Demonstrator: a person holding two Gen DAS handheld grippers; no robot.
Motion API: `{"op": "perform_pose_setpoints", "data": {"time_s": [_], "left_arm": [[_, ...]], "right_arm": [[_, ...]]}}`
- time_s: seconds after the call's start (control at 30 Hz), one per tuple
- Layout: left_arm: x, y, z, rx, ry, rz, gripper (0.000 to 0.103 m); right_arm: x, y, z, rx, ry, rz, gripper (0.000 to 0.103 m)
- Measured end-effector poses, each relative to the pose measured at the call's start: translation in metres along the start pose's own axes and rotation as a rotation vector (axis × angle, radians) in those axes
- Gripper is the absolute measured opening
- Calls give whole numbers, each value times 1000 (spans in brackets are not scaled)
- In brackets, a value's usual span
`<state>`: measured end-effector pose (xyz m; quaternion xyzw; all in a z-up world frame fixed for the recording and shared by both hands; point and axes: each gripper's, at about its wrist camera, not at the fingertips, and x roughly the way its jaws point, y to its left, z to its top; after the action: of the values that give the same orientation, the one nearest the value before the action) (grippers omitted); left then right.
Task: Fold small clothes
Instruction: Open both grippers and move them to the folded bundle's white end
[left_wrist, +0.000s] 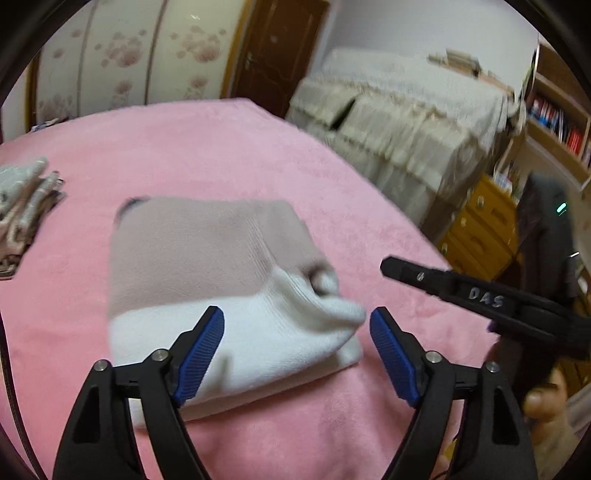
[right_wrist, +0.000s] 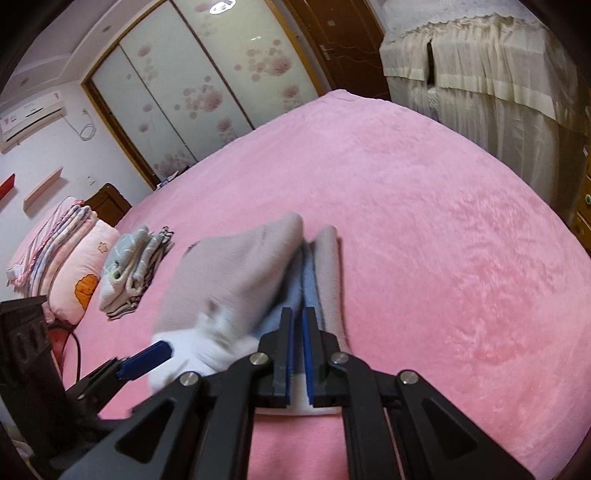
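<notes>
We see the left gripper (left_wrist: 297, 325) with its blue pads spread wide, nothing pressed between them; the white end of the folded sweater (left_wrist: 207, 266) lies just beyond and between the tips. The sweater rests flat on the pink blanket (left_wrist: 221, 147), beige at the far half, white at the near half.

To the left, the left wrist view shows only the edge of a stack of folded clothes (left_wrist: 26, 199). The right wrist view shows that stack (right_wrist: 133, 266) whole, and further left a pillow (right_wrist: 85, 273) with folded bedding on top, neither visible from the left wrist.

The right wrist view also shows a blue layer inside the sweater (right_wrist: 236, 277), which the left wrist view does not. In this view the right gripper (right_wrist: 296, 325) has its pads nearly together, a narrow gap between them; we cannot tell whether they pinch cloth. One blue pad of the left gripper (right_wrist: 147, 360) enters at the lower left, touching the white end.

From the left wrist, the right gripper (left_wrist: 391, 266) appears as a dark arm at the right, above the blanket.

The room holds a sliding wardrobe (right_wrist: 207, 85) with pink flower print, a dark wooden door (left_wrist: 280, 51), furniture under a cream lace cover (left_wrist: 399, 114), a bookshelf (left_wrist: 557, 118) and a yellow drawer unit (left_wrist: 480, 229).
</notes>
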<state>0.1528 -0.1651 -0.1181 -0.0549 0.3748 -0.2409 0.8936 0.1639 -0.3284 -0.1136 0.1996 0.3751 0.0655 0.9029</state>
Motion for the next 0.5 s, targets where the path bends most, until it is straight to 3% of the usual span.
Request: {"op": "perform_pose_setpoints", "data": {"time_s": [0.1, 0.3, 0.4, 0.5], "left_arm": [[-24, 16, 3, -30, -60, 85, 86], [-29, 74, -6, -136, -30, 338, 86], [-22, 101, -15, -236, 14, 363, 86], [-20, 119, -27, -298, 47, 356, 86]], "right_arm": [[-5, 4, 3, 15, -4, 16, 36], [8, 19, -3, -7, 82, 84, 38], [28, 28, -12, -25, 170, 90, 45], [39, 29, -18, -22, 203, 76, 50]]}}
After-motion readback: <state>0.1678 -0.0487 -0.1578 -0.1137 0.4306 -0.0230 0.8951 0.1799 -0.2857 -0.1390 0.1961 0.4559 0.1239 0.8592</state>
